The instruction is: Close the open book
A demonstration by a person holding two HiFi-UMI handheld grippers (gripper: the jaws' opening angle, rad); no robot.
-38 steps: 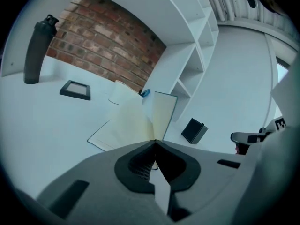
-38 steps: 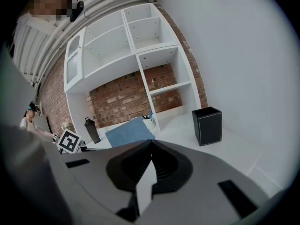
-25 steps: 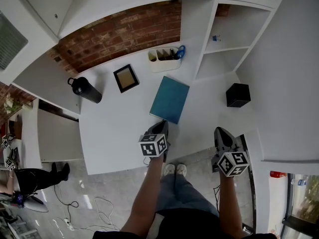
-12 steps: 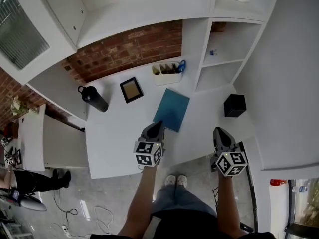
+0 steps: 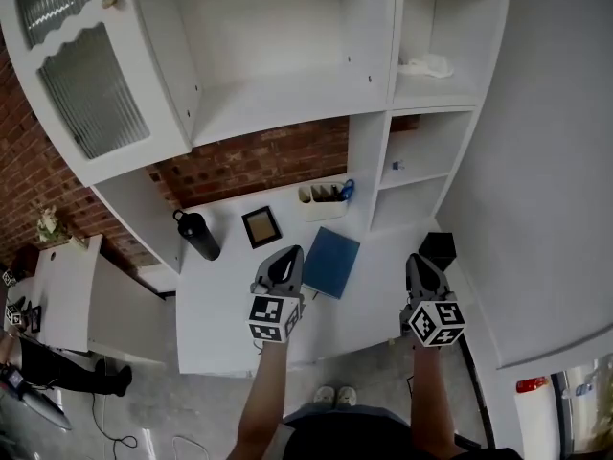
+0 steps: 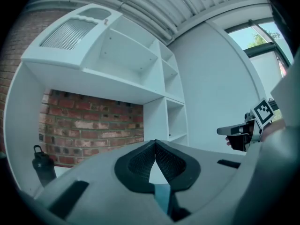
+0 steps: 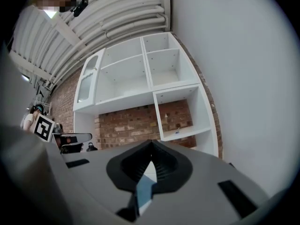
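Observation:
The blue book (image 5: 330, 262) lies closed and flat on the white desk (image 5: 230, 305). My left gripper (image 5: 285, 257) hovers above the desk just left of the book, its jaws shut and empty. My right gripper (image 5: 420, 262) hangs to the book's right, over the desk's right end, also shut with nothing in it. In the left gripper view the jaws (image 6: 155, 142) meet at their tips and point level at the brick wall. In the right gripper view the jaws (image 7: 151, 143) are likewise closed tip to tip.
Behind the book stand a black bottle (image 5: 196, 235), a small picture frame (image 5: 261, 226) and a white organiser (image 5: 324, 199) with scissors. A black cube (image 5: 439, 247) sits at the right. White shelves (image 5: 287, 84) rise above the desk.
Both grippers have risen away from the desk, and the left one has rolled. The view now takes in the upper shelves. The book lies closed as before.

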